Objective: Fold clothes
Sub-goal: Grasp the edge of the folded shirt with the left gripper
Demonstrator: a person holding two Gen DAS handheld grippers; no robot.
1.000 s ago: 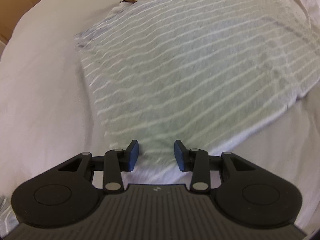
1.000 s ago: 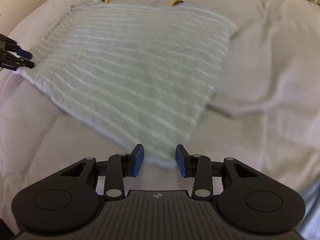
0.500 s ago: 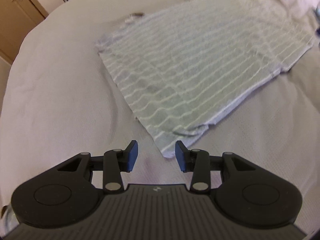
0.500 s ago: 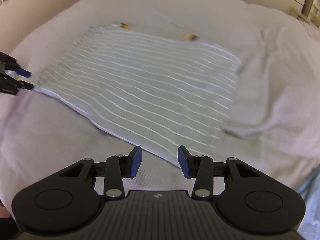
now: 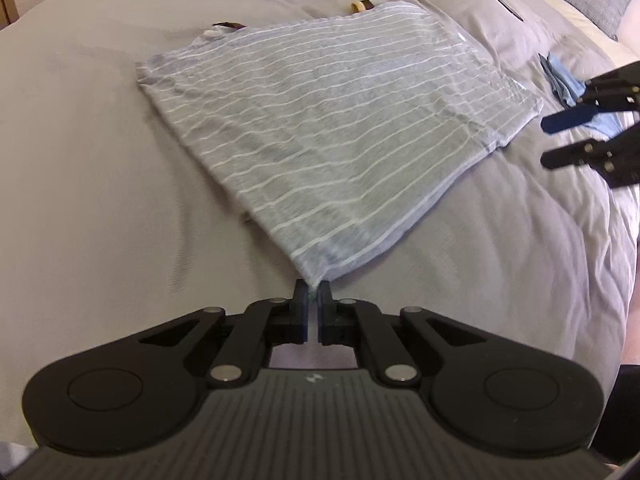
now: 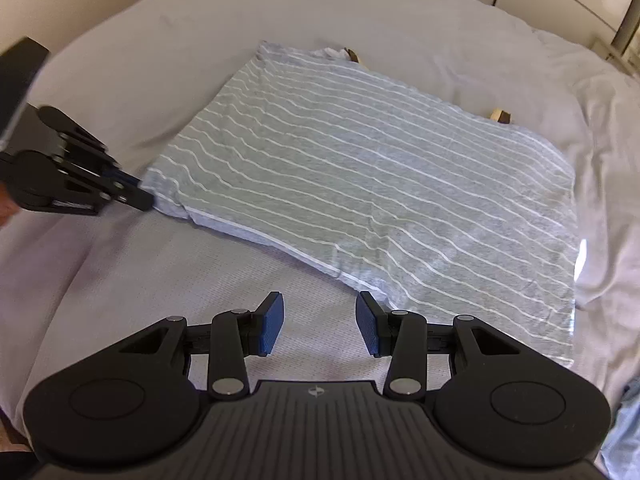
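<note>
Lying flat on the bed (image 5: 100,184), the striped shirt (image 5: 340,136) is spread out, with two brown tabs poking from under its far edge. The left gripper (image 5: 313,292) has its jaws pressed together on the shirt's near corner, pinching the fabric. The right gripper (image 6: 319,312) hovers over the sheet just beside the shirt's hem, its blue pads (image 6: 272,322) apart with nothing between them. A blue cloth (image 5: 568,84) lies further off

striped shirt (image 5: 340,128): soft grey knit cloth, matt. bed (image 5: 100,160) cover: pale woven cloth, fine textured weave. left tool (image 5: 313,300): matt black plastic, shiny metal pivot pins.
</note>
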